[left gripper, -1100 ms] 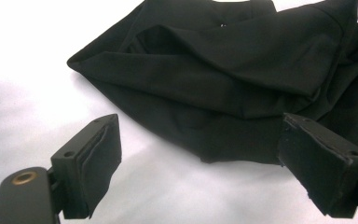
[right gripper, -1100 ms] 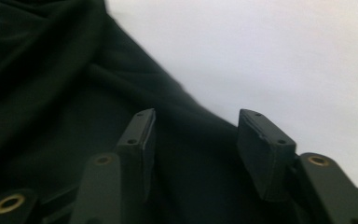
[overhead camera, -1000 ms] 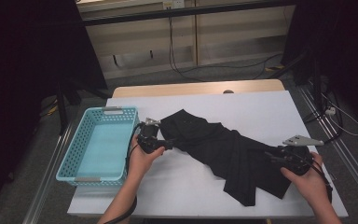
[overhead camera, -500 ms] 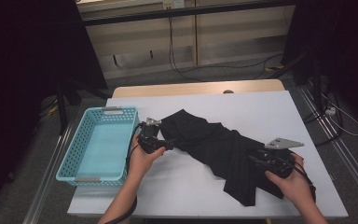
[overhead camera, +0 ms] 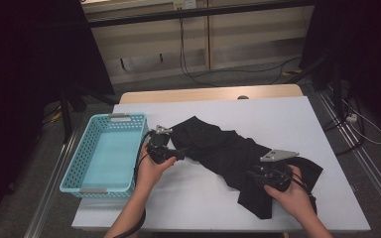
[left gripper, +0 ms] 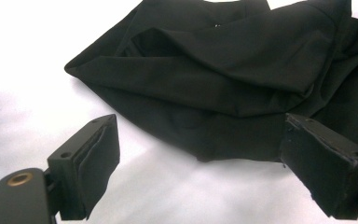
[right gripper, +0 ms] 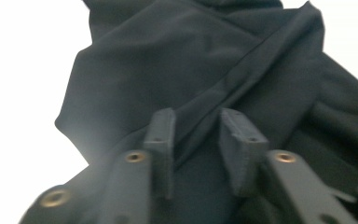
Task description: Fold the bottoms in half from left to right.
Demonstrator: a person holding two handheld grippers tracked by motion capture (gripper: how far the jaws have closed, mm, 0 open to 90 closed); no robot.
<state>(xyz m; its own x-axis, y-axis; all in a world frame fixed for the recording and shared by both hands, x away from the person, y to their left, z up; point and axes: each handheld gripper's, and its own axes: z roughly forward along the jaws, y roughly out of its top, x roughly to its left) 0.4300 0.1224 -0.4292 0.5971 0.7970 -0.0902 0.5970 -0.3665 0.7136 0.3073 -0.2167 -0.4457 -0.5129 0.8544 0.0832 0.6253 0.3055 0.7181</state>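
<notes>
A black garment (overhead camera: 218, 148) lies crumpled across the white table (overhead camera: 278, 119), running from the middle to the front right. My left gripper (overhead camera: 178, 154) rests at the garment's left end; in the left gripper view it (left gripper: 200, 135) stands open, the cloth's (left gripper: 214, 79) edge lying just between the wide jaws, untouched. My right gripper (overhead camera: 253, 174) sits low on the garment's right part. In the right gripper view it (right gripper: 196, 119) has just been closing, its jaws narrow, with a raised fold of cloth (right gripper: 205, 70) between them and a small gap still left.
A light blue plastic basket (overhead camera: 74, 168) stands at the table's left edge, beside my left hand. Bare white tabletop lies behind and in front of the garment. Dark floor, cables and rails surround the table.
My right hand has slid left over the garment, toward its middle, and its jaws have narrowed. The left hand and the garment's left end have stayed put.
</notes>
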